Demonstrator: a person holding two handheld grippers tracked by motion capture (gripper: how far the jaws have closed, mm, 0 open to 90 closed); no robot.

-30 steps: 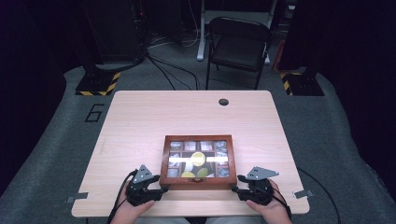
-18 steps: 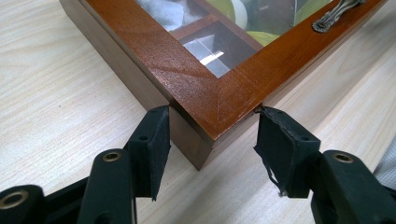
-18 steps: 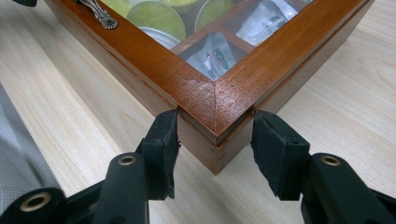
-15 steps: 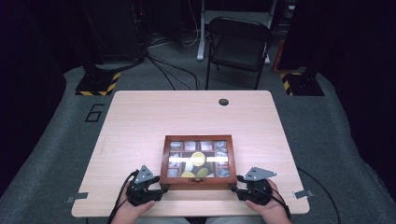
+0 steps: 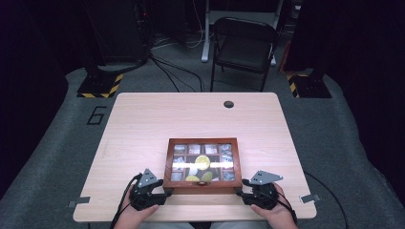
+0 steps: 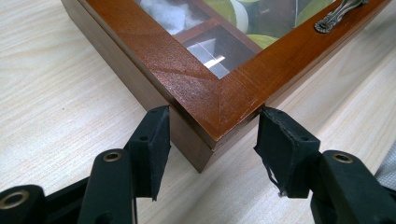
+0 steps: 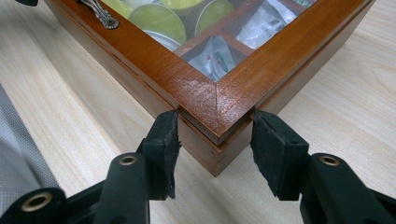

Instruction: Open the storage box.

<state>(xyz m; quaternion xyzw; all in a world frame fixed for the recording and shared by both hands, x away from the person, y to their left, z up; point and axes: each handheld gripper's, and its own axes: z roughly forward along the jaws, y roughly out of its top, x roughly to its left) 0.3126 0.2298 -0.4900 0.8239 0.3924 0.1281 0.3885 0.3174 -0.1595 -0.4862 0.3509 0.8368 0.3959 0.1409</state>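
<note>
We have the wooden box lying near the front edge of the counter, its glass-paned lid closed, with green tins and small packets visible through the panes in its compartments. Our left gripper sits at the box's near left corner, and our right gripper at the near right corner.

In the left gripper view, our fingers stand apart with the corner of the box between them; the pads are at or just touching the two side faces, right under the overhanging lid edge. The right gripper view tells the same: fingers spread, the corner wedged in between, pads close against the wood. The metal lid handle lies along the near edge of the lid, between our two grippers.

We judge that we are at the step of taking hold of the box by its two near corners, either to shift it or to raise the lid. The next move calls for both sides to act together: press or close evenly on the corners so the box does not twist, and keep the pads below the lid seam if we mean to move the whole box, or catch the lid lip if we mean to open it.
</note>
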